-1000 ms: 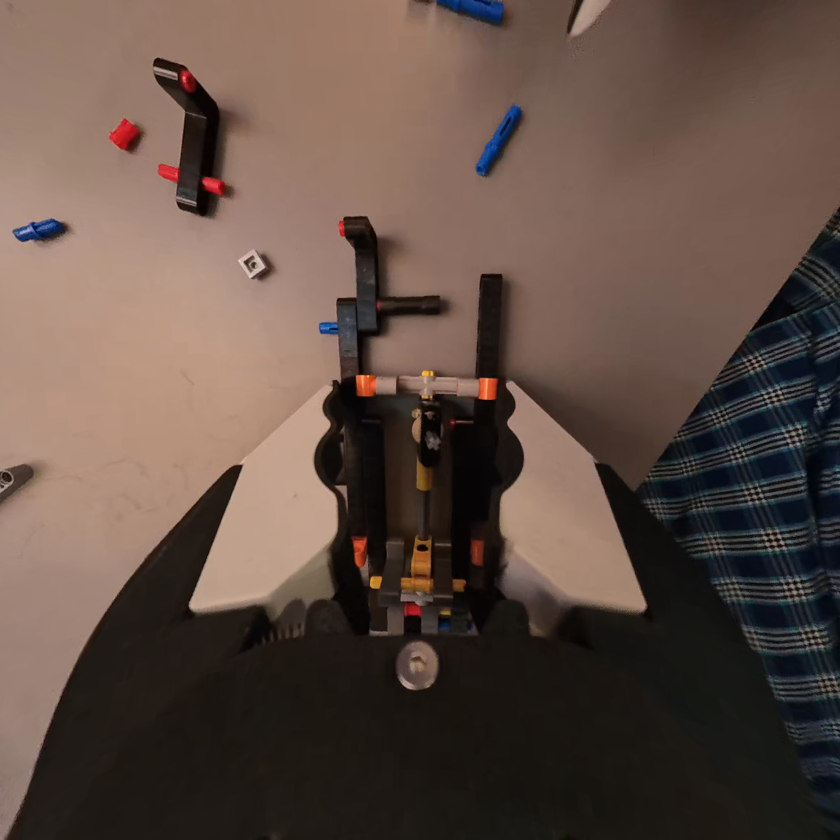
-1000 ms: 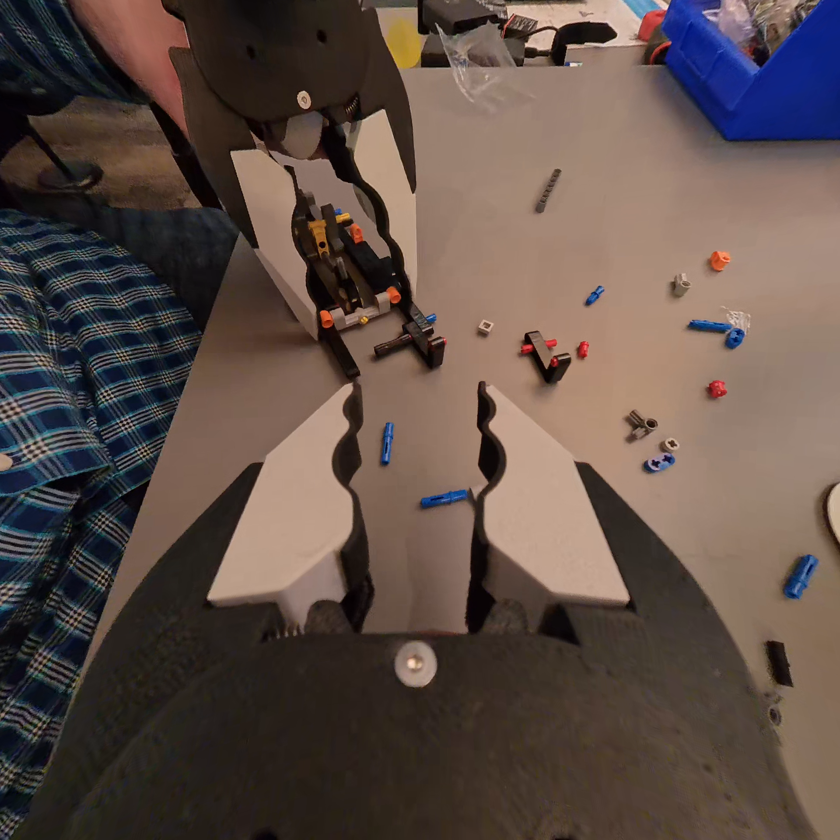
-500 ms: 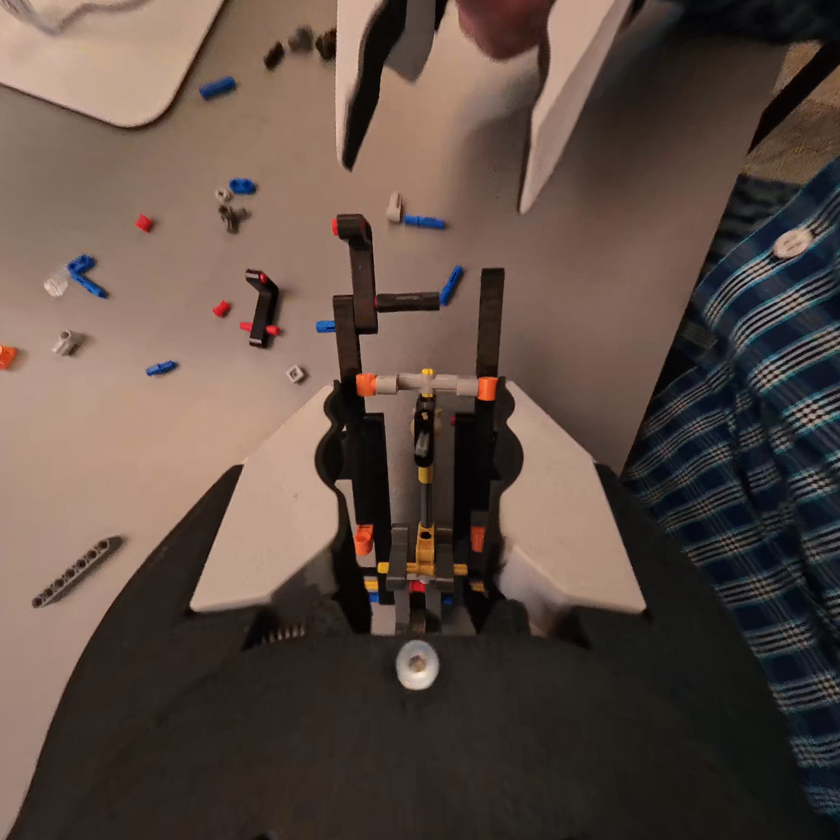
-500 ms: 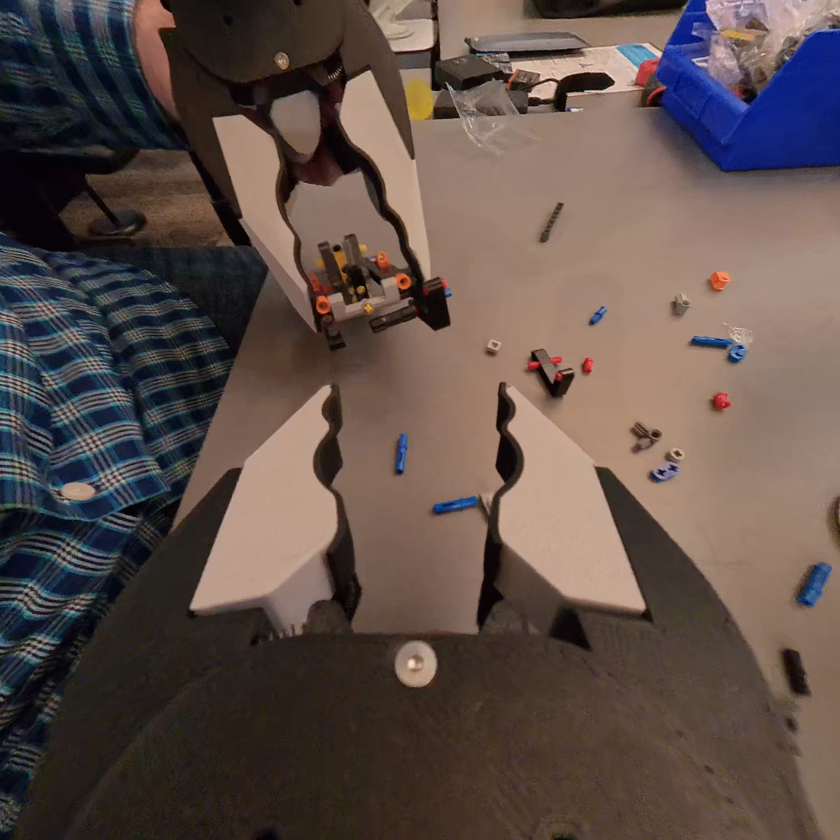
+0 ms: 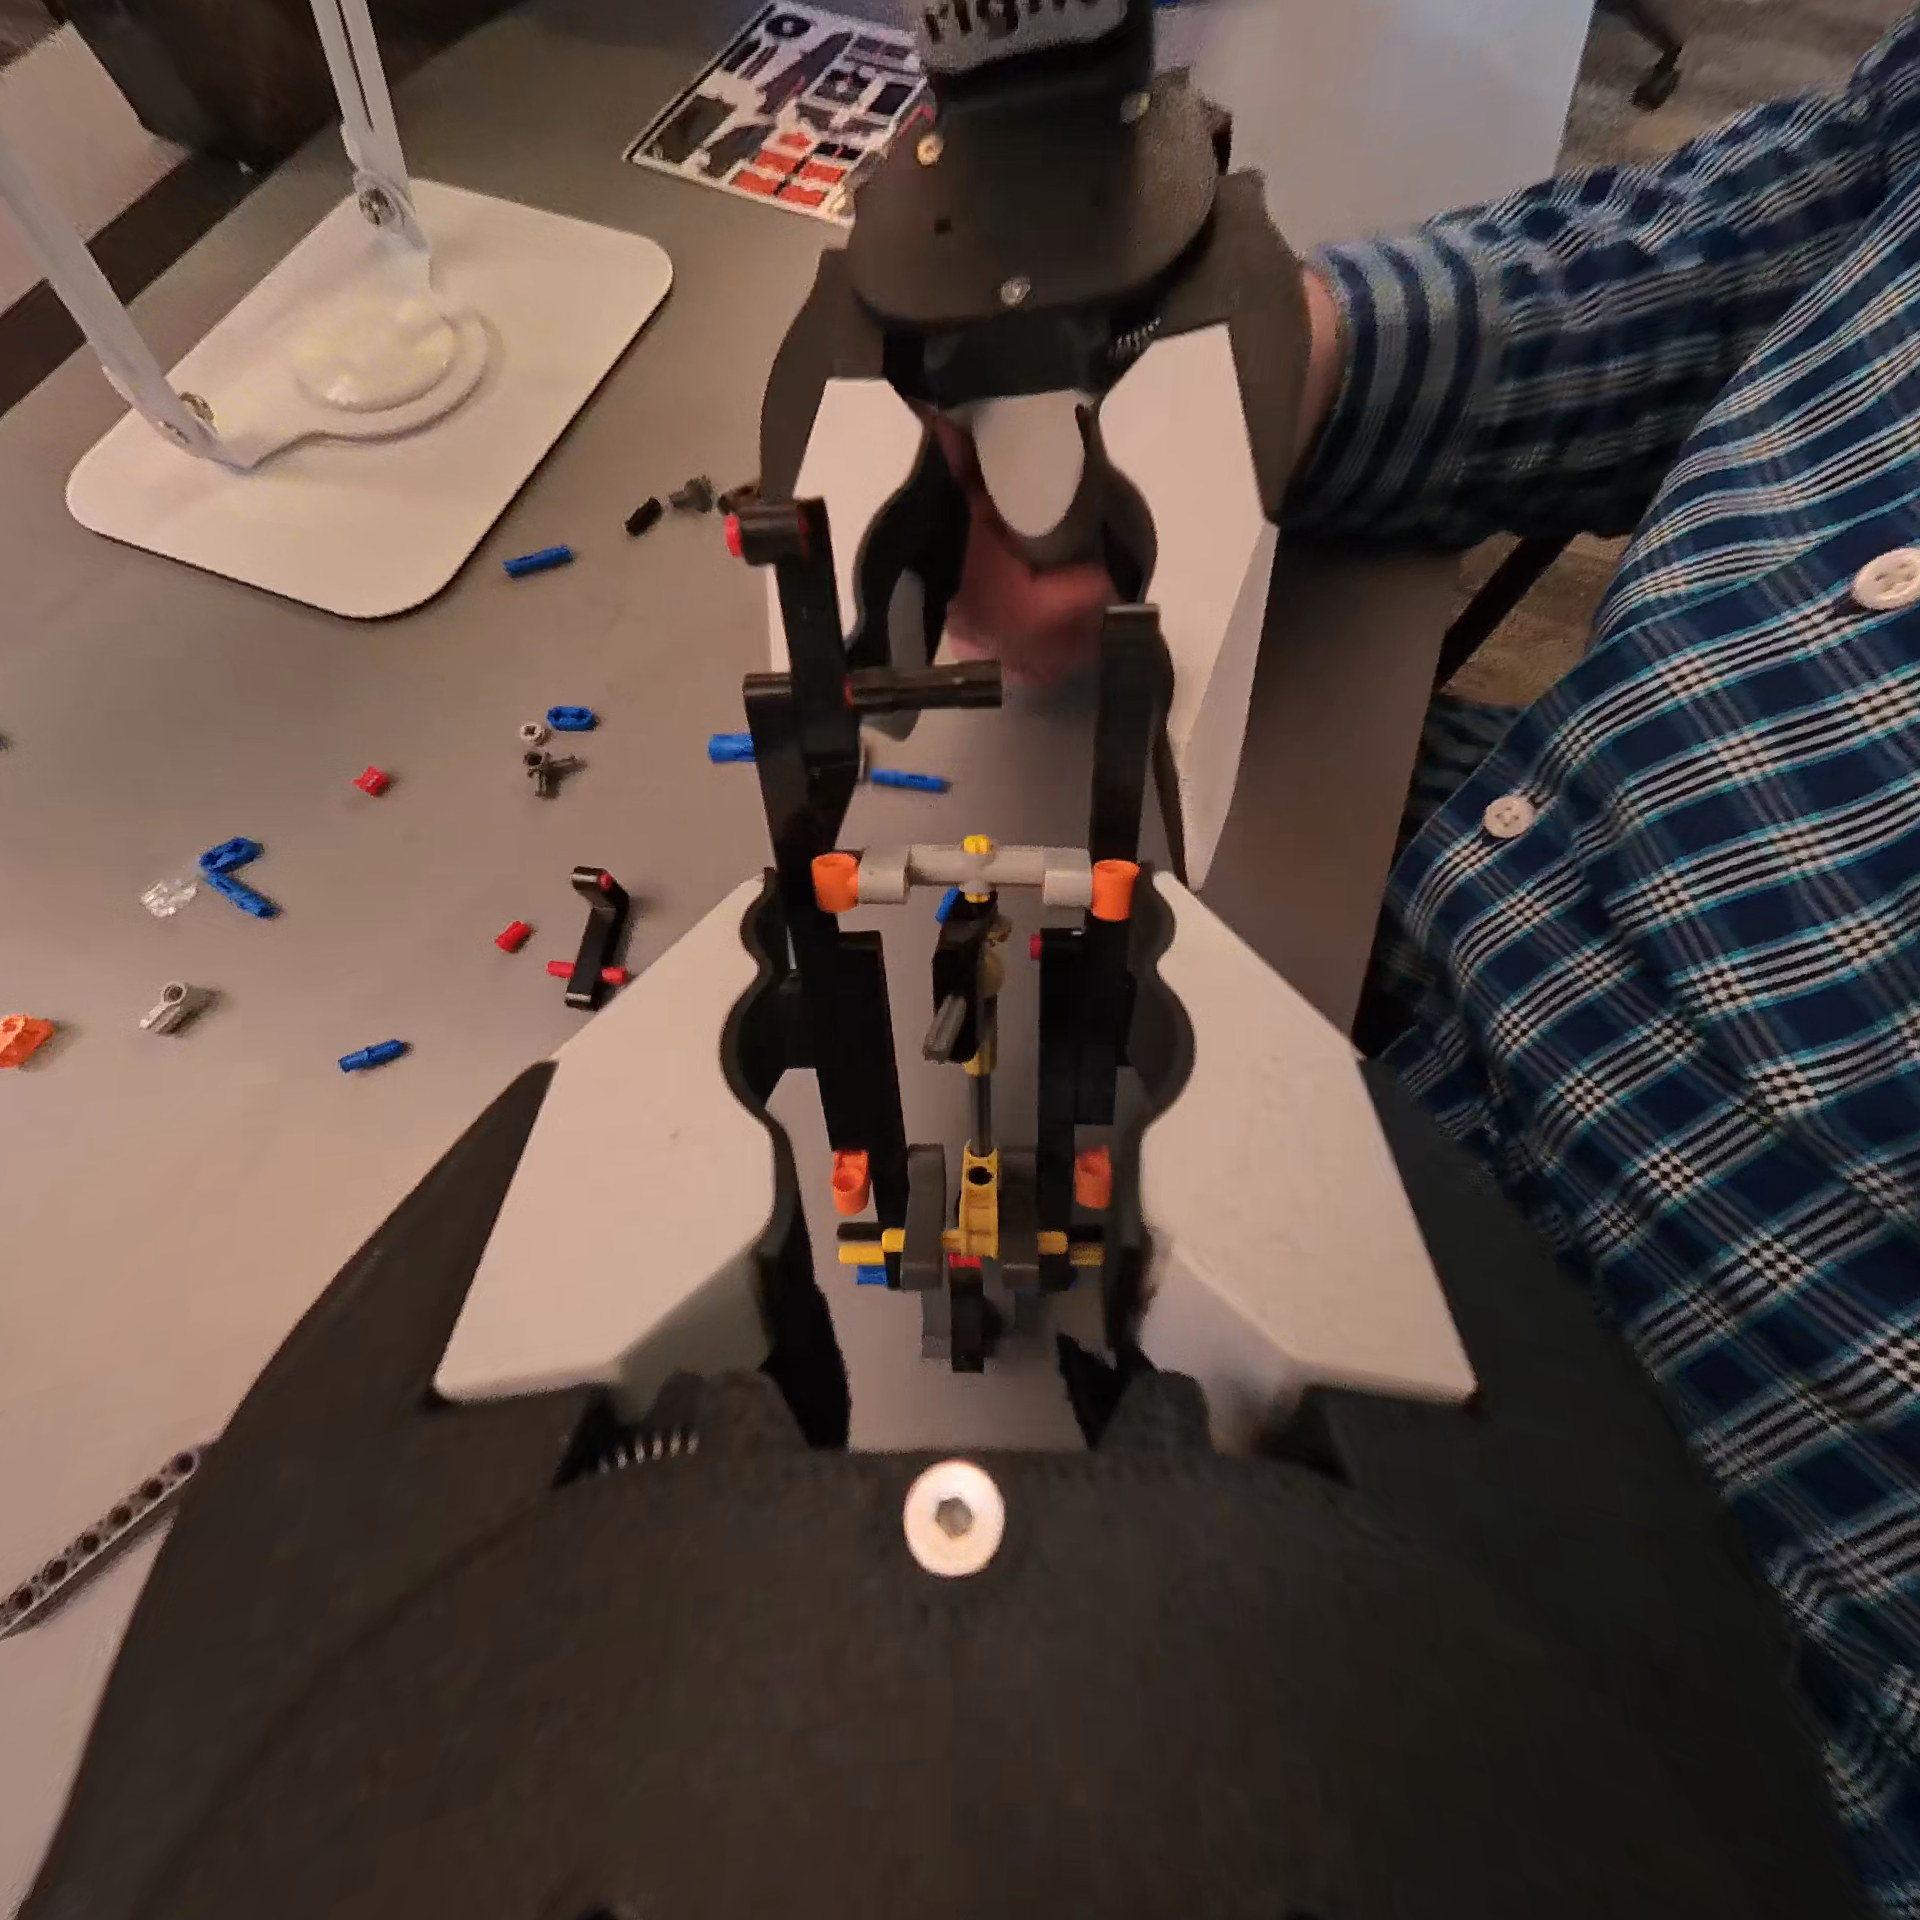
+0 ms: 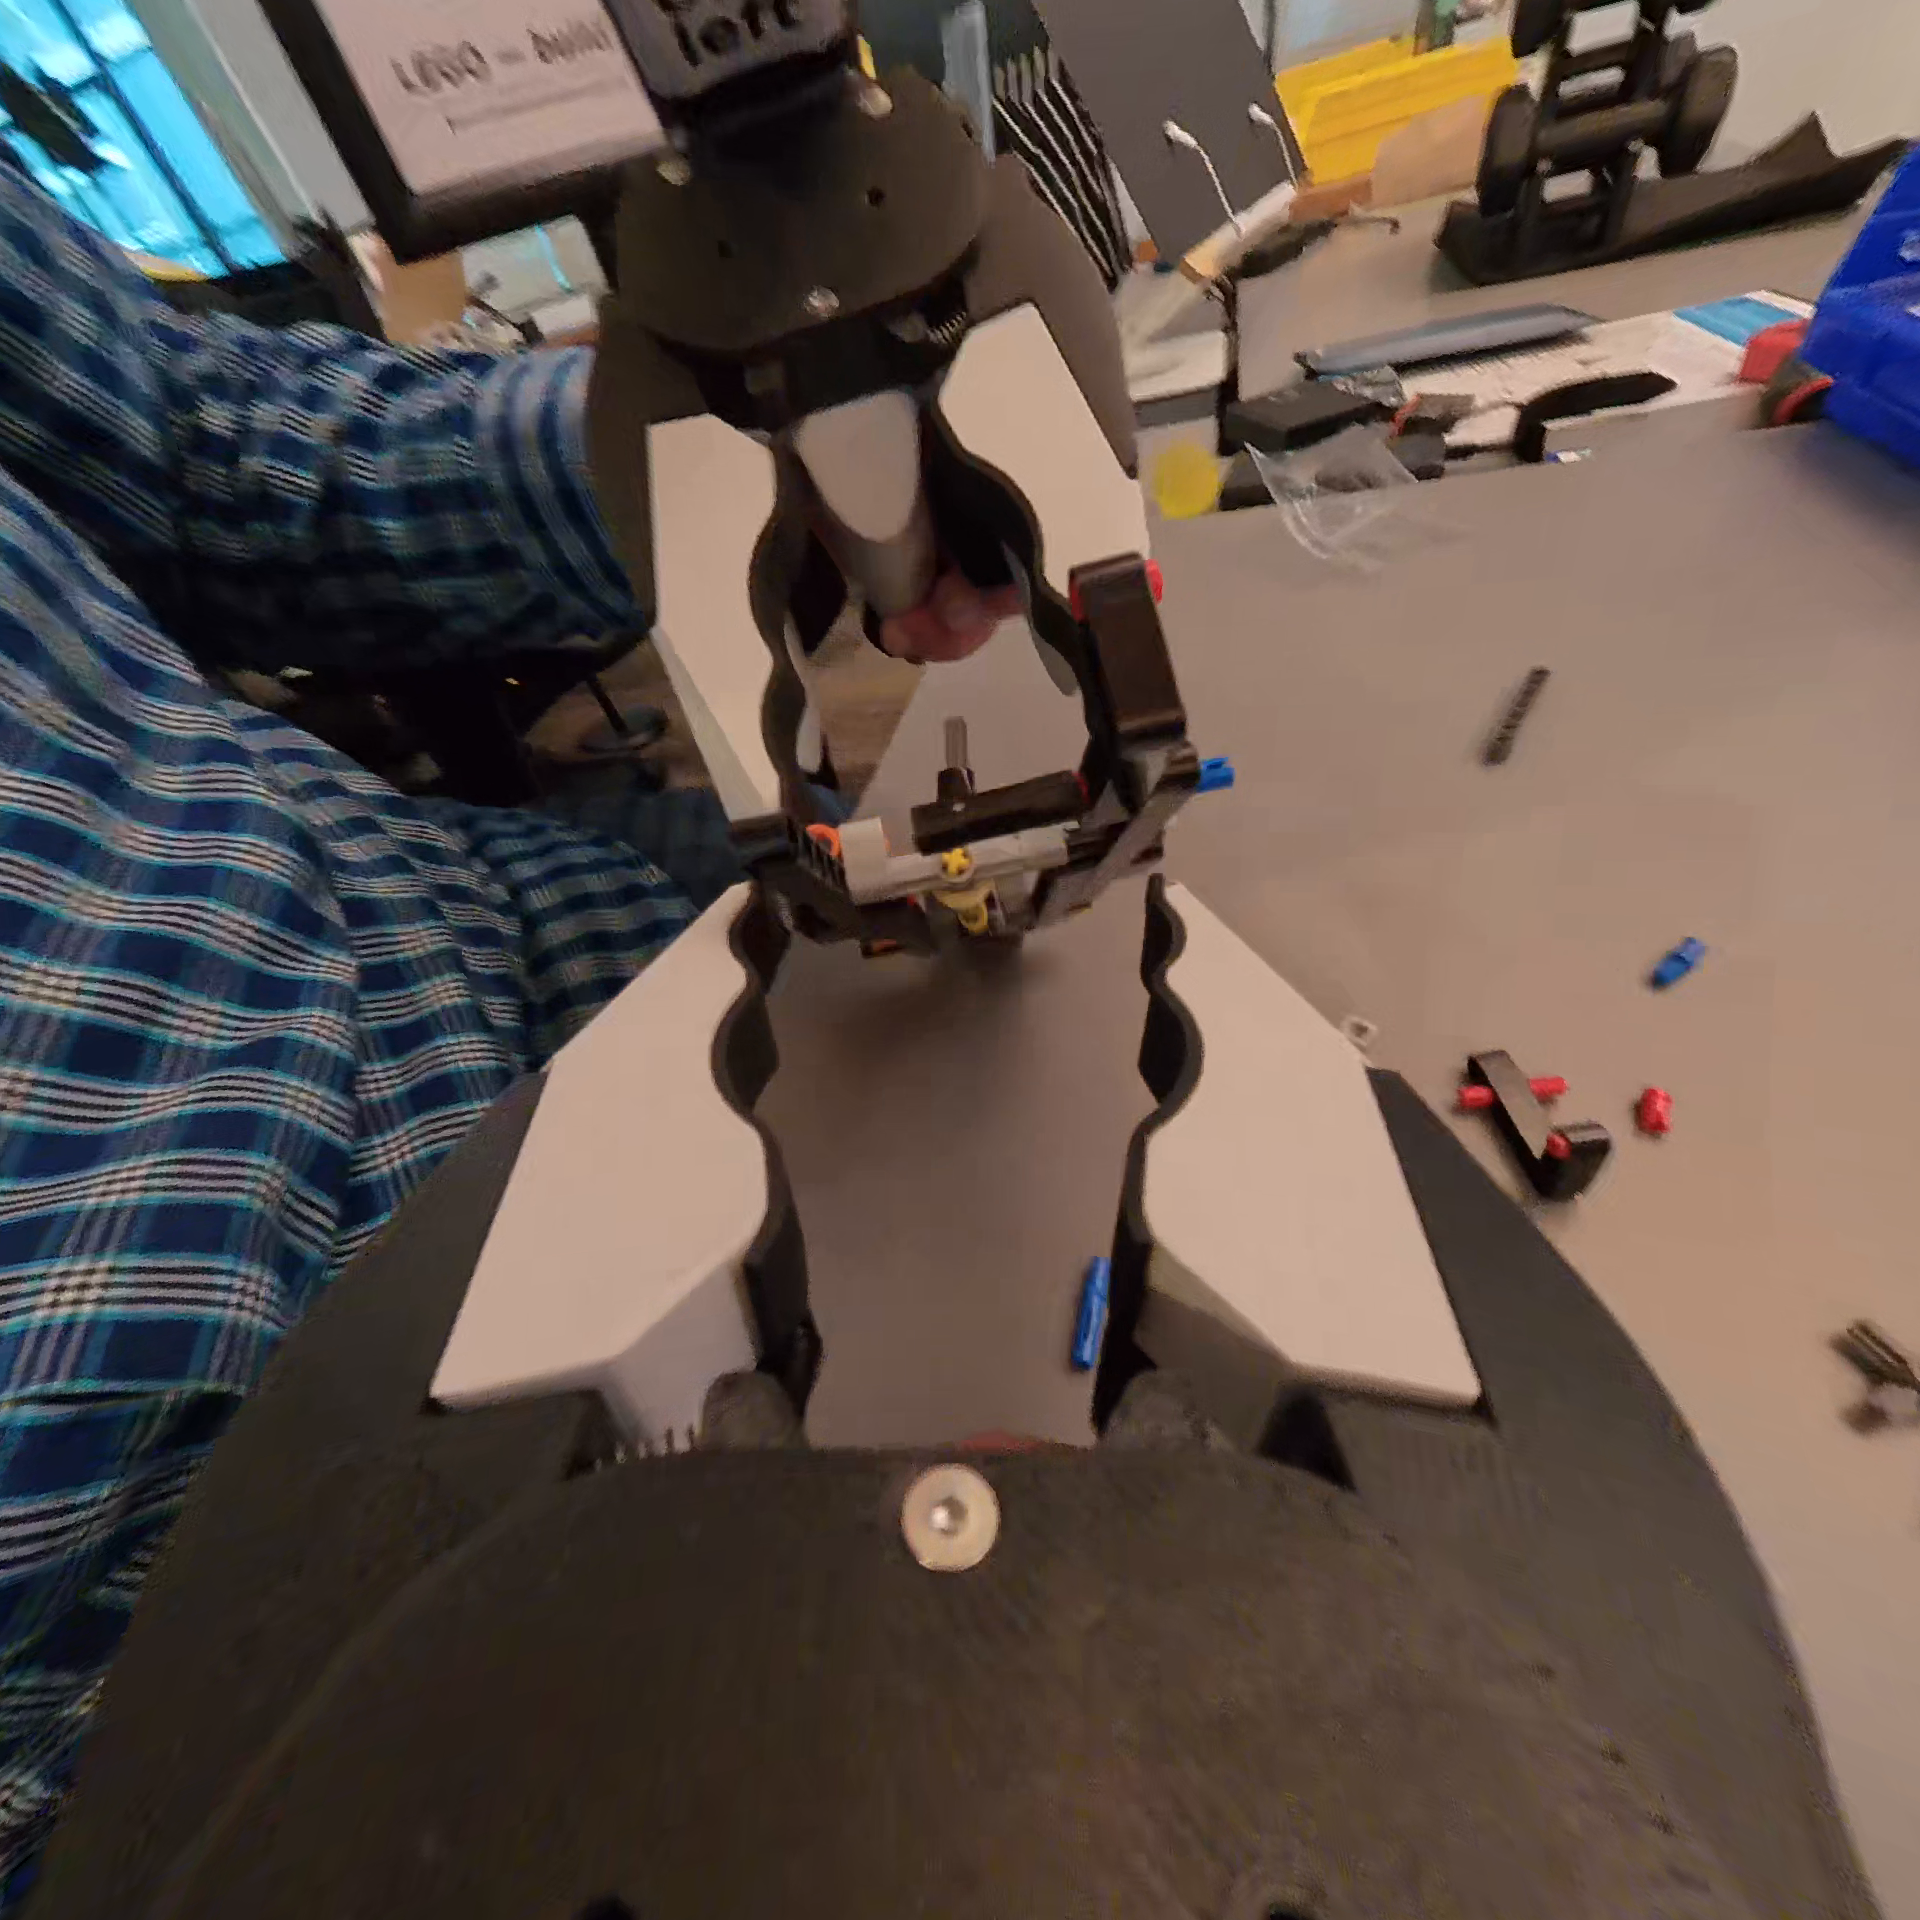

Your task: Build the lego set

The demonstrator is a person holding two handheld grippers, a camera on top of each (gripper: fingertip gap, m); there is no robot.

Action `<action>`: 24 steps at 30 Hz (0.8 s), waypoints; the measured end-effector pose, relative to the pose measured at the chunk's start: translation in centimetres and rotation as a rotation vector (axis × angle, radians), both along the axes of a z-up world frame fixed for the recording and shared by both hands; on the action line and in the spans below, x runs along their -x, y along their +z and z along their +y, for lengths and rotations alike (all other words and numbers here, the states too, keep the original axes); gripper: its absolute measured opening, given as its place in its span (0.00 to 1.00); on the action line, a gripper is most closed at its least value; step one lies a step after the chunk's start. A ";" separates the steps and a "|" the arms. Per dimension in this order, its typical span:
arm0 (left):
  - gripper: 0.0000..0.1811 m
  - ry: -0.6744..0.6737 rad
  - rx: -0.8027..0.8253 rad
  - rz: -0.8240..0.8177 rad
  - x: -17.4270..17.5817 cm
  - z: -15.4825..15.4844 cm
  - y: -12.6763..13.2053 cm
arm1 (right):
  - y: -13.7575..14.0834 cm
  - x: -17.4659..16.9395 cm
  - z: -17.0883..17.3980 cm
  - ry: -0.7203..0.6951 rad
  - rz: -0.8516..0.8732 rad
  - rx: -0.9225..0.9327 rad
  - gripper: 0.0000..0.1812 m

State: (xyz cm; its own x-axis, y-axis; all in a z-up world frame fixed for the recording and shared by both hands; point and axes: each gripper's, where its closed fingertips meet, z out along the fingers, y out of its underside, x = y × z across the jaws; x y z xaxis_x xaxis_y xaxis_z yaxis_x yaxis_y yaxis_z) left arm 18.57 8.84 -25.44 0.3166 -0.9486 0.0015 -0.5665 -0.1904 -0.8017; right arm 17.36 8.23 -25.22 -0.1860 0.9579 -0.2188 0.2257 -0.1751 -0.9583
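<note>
My left gripper is shut on the lego assembly, a frame of black beams with a grey cross axle, orange bushes and yellow parts. It holds the assembly in the air above the grey table. My right gripper is open and empty. It faces the left gripper, with its fingertips on either side of the assembly's far end. In the left wrist view the right gripper shows behind the two long black beams.
Loose parts lie on the table: a black angled beam with red pins, blue pins, a long grey beam. A white lamp base, a sticker sheet, a blue bin. A plaid-shirted person sits at the table's edge. Less than 4 cm separates the two grippers' tips.
My left gripper has raised and levelled the assembly from near the table. My right gripper has opened wider and come up to the assembly's end, so the two grippers now face each other.
</note>
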 end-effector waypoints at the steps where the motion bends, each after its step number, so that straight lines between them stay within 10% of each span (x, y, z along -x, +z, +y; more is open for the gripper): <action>1: 0.35 0.000 0.001 -0.010 0.0 0.0 0.2 | 0.3 0.0 -0.1 0.009 0.021 0.003 0.37; 24: 0.35 -0.020 0.094 -0.375 -0.3 -0.1 3.7 | 4.0 0.3 0.4 0.024 0.175 0.124 0.40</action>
State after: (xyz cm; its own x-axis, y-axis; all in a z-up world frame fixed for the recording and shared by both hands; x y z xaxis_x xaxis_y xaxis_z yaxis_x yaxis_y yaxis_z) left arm 18.87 8.77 -21.78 0.2588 -0.9449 0.2006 -0.2415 -0.2644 -0.9337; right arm 17.01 8.64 -21.27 -0.2540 0.9206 -0.2967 0.0628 -0.2904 -0.9548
